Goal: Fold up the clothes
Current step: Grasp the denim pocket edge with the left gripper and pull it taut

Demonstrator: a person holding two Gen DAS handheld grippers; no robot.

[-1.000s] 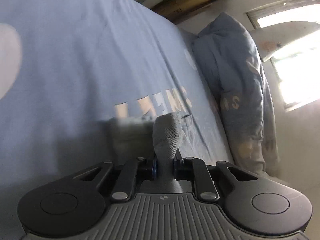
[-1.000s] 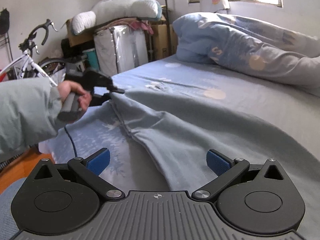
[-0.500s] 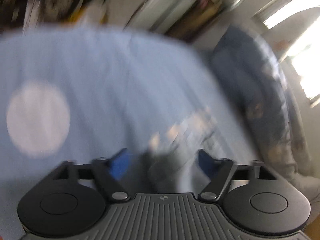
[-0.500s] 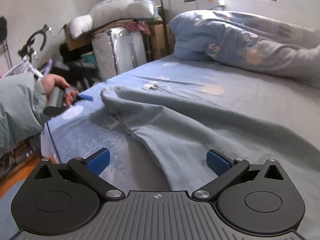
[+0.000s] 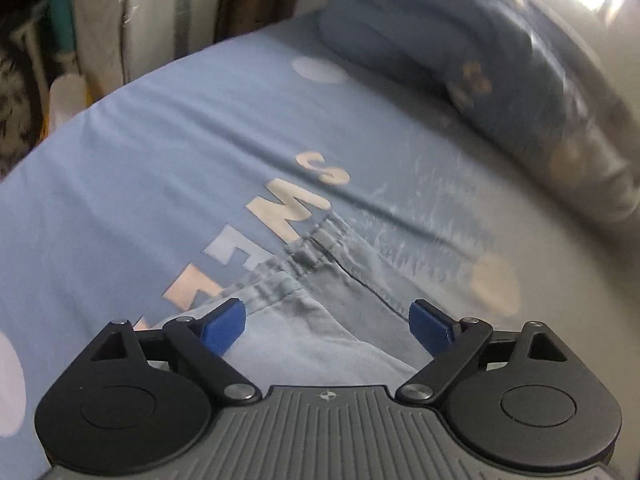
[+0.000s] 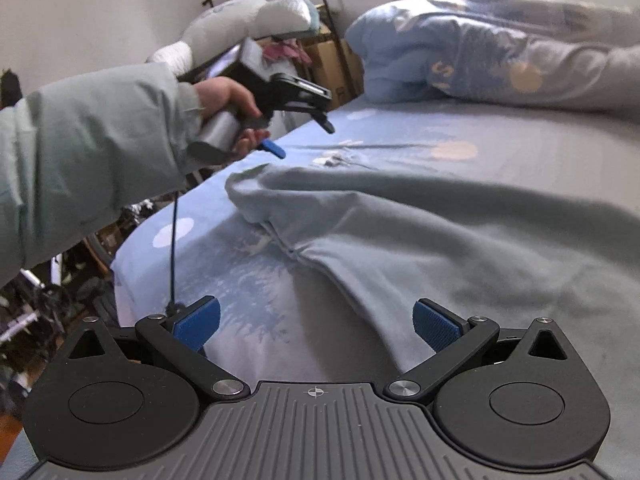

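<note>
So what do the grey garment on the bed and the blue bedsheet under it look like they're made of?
Grey garment: likely a soft knit like cotton jersey, matte; it drapes in rounded folds and shows a stitched seam and a gathered, ribbed edge.
Bedsheet: a thin woven fabric, probably cotton or a blend, smooth and matte; it lies flat with fine creases and carries printed pale dots and letters.

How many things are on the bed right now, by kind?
Grey garment: 1
Bunched blue duvet: 1
Total: 2, both on the blue bedsheet
</note>
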